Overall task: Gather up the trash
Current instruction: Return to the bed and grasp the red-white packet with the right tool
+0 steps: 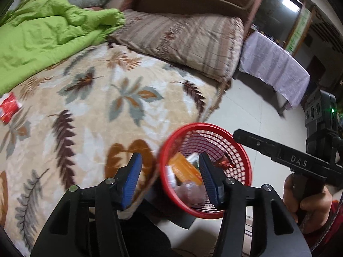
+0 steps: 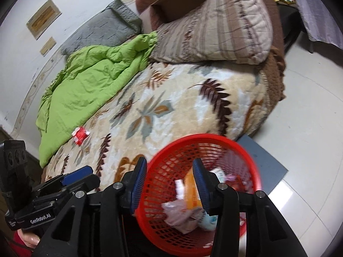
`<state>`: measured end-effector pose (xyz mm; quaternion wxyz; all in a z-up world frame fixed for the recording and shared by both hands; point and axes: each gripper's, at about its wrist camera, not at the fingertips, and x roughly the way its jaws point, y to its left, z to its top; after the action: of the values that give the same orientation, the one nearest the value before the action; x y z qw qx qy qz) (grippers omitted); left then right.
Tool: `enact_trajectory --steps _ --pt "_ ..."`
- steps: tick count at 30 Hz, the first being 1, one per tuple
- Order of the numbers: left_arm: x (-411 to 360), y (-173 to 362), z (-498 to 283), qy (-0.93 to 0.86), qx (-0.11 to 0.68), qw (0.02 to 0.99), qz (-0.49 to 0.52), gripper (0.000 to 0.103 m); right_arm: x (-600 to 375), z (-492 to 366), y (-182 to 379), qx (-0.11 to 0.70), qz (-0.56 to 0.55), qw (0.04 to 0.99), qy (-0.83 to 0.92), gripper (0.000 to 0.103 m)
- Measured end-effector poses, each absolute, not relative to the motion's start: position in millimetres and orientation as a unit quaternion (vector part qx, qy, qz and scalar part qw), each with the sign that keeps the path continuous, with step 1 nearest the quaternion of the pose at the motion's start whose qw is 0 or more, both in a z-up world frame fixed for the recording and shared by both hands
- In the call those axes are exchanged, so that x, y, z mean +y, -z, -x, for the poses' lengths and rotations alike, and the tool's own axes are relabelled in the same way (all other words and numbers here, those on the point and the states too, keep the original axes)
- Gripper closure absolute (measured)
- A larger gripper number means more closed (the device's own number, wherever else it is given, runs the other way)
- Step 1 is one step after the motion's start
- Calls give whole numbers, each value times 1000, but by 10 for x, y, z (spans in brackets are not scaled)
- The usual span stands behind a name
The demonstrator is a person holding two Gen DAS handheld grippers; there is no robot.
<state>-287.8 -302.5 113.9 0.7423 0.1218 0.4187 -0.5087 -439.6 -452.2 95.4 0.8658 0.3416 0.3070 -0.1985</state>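
Note:
A red mesh basket [image 1: 242, 156] stands on the floor by the bed's near corner; it also shows in the right wrist view [image 2: 171, 160]. It holds an orange packet [image 1: 184, 169], crumpled paper [image 2: 182, 214] and other wrappers. A red wrapper [image 1: 8, 109] lies on the leaf-patterned blanket near the green quilt, also seen in the right wrist view [image 2: 80, 135]. My left gripper [image 1: 170, 180] is open and empty above the basket's near rim. My right gripper [image 2: 169, 184] is open and empty over the basket; the left gripper [image 2: 75, 176] shows at its left.
The bed carries a green quilt [image 1: 42, 34], a striped pillow [image 1: 188, 40] and a grey pillow [image 2: 100, 32]. A dark mat [image 2: 263, 160] lies under the basket on the tiled floor. A table with a pale cloth [image 1: 276, 64] stands further off.

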Motion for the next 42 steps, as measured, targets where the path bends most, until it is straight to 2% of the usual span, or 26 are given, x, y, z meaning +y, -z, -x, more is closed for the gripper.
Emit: enact_trajectory --steps 27,42 --pt "-1250 -1207 1435 282 400 872 -10 47 -3360 2464 -1046 362 -222 905 17 54" --pt "-481 -592 456 92 404 910 33 47 -2833 905 -821 400 -222 888 -41 54"
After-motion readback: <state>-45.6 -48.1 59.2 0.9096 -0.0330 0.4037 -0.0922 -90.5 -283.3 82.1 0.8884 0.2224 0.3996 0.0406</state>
